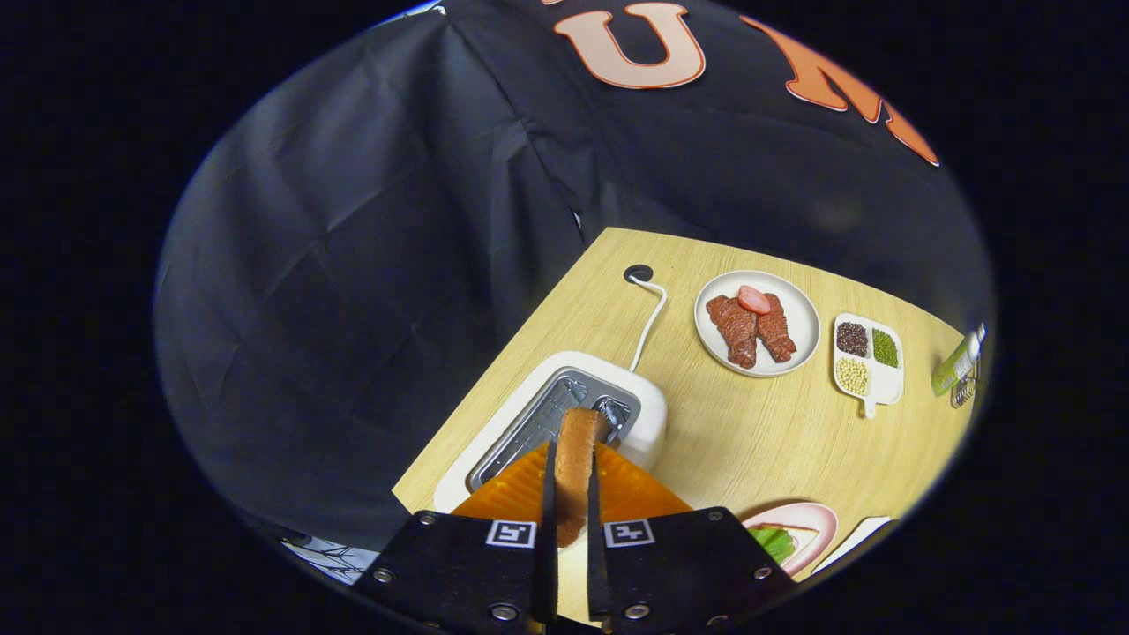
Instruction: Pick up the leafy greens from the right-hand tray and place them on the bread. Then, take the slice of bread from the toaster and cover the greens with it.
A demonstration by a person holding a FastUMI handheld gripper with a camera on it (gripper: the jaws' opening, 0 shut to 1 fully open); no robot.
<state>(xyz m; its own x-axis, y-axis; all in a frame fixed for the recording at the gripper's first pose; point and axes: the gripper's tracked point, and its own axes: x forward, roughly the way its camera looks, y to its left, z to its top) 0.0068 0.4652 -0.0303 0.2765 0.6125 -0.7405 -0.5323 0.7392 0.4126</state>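
Gripper view: tongs [571,481] closed narrow on slice of bread [578,463], both fingers pressing its flat faces, slice held on edge above toaster [564,410] slot. Toaster at near left corner of table [750,450], cord [648,322] running to far edge. Pink plate [807,520] toward near right edge, leafy greens [774,540] lying on lower bread there. Plate of meat [757,322] and divided dish of beans [867,362] further back.

Judged step: carrying slice over to cover greens. Risks: slice slipping or pivoting in thin grip; landing off-centre, pushing greens off; still upright, needs turning flat before release.
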